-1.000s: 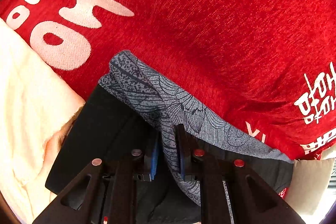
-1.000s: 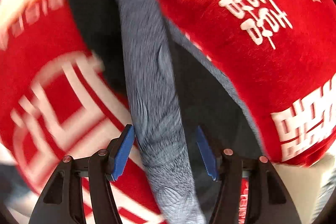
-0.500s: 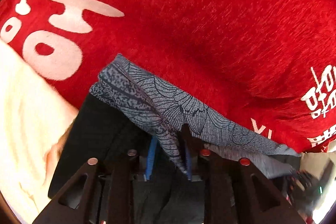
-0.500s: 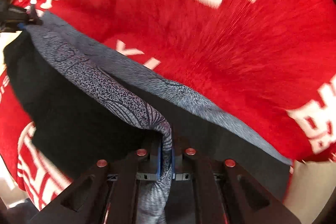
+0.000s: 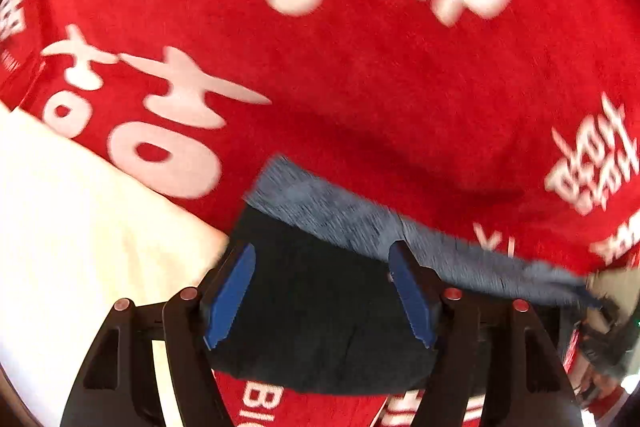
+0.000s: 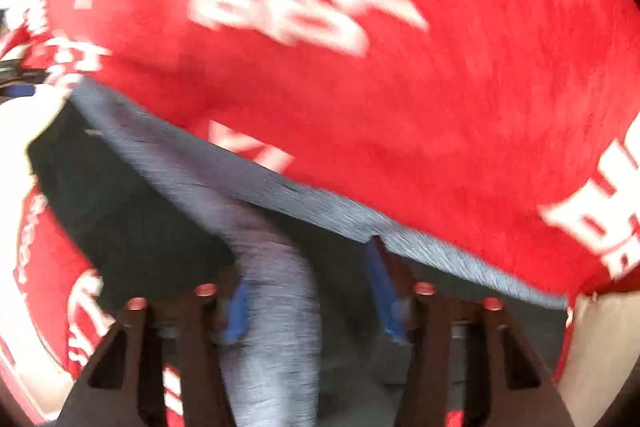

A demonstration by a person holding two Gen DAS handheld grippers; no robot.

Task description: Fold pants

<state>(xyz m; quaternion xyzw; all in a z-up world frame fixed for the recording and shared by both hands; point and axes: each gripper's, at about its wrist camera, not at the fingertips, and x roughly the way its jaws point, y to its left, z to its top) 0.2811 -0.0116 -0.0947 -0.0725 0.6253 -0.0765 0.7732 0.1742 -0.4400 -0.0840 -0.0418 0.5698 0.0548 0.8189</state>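
The pants (image 5: 320, 311) are black with a grey patterned band (image 5: 360, 223) and lie folded on a red cloth (image 5: 360, 87) with white characters. My left gripper (image 5: 324, 295) is open above the black part, its blue pads (image 5: 232, 291) apart and holding nothing. In the right wrist view the pants (image 6: 132, 211) lie under my right gripper (image 6: 312, 303), which is open; a grey fold (image 6: 276, 287) of them runs loosely between the blue pads (image 6: 382, 291). Both views are blurred by motion.
A cream cloth (image 5: 80, 227) lies to the left of the pants. A beige surface (image 6: 600, 347) shows at the right edge. The other gripper appears at the far right of the left wrist view (image 5: 604, 343).
Both grippers were shut on the grey band half a second ago and have opened and let it go. The band now lies flat along the far edge of the pants. Both cameras are moving.
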